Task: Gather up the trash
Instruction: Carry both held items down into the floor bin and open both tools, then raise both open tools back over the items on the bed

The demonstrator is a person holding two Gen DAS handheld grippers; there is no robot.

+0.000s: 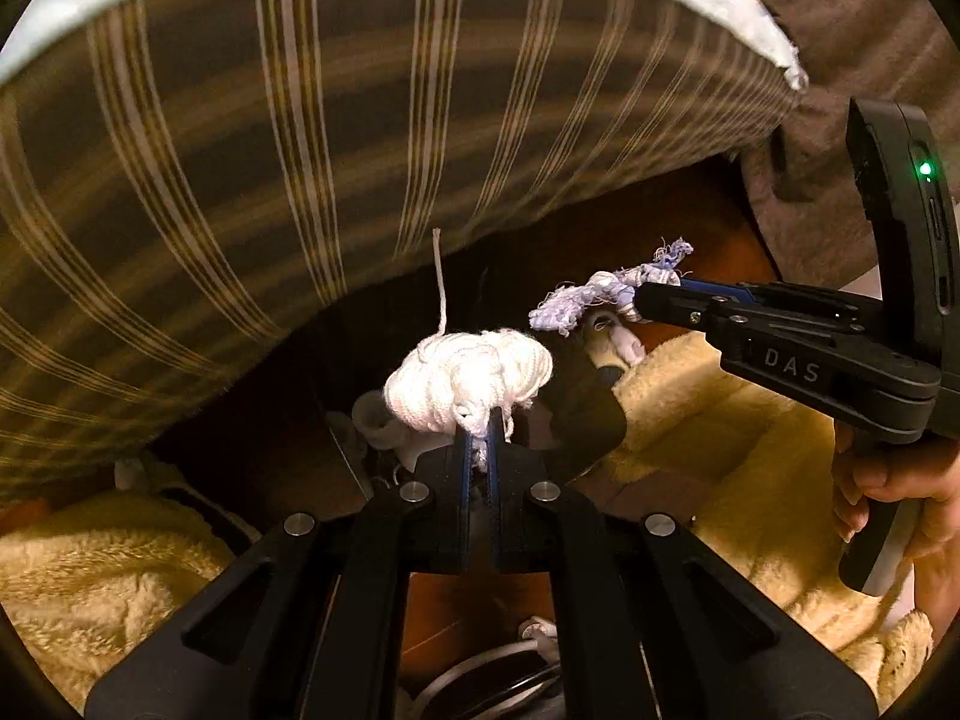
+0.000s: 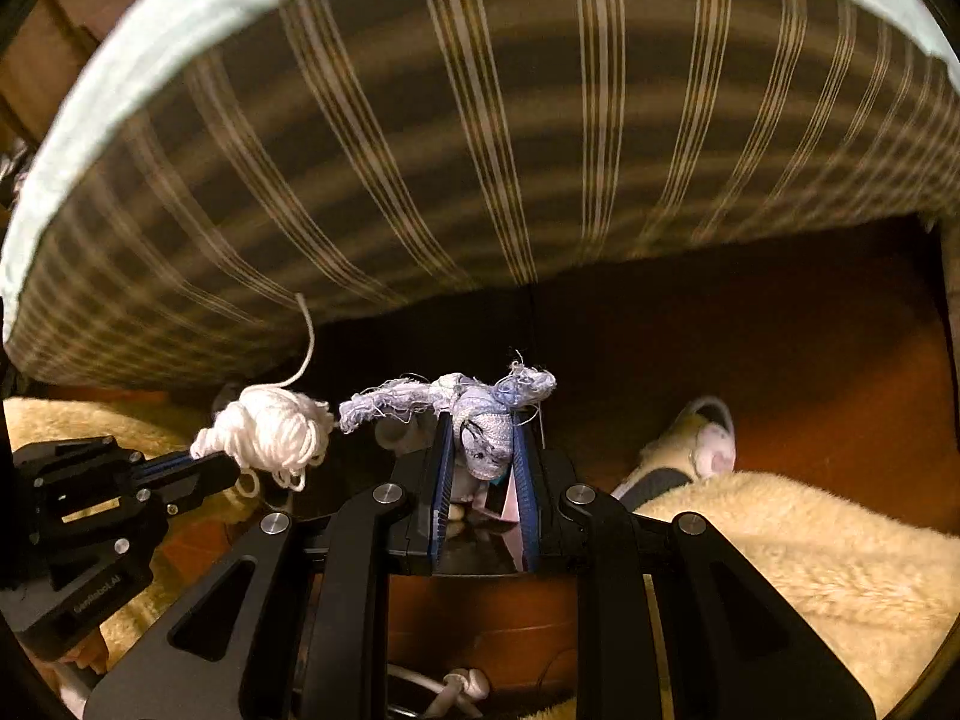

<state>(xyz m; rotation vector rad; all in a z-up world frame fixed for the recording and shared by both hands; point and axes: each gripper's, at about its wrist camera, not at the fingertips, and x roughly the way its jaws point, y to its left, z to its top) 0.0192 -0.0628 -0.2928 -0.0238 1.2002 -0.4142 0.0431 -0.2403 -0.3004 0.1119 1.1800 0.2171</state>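
Observation:
My left gripper (image 1: 478, 420) is shut on a white bundle of string (image 1: 468, 381), held in the air with one loose end standing up. It also shows at the left of the right wrist view (image 2: 270, 432). My right gripper (image 2: 483, 435) is shut on a frayed pale blue rag scrap (image 2: 480, 405), also held in the air. In the left wrist view the rag (image 1: 600, 294) hangs from the right gripper's tips (image 1: 645, 300) just right of the string bundle. The two pieces are side by side and nearly touching.
A striped brown mattress edge (image 2: 480, 150) with a pale sheet (image 2: 180, 18) fills the upper view. A fluffy cream rug (image 2: 810, 570) lies on the orange-brown floor (image 2: 810, 360). A slipper (image 2: 696, 450) sits at the rug's edge. White cable (image 2: 456, 687) lies below the grippers.

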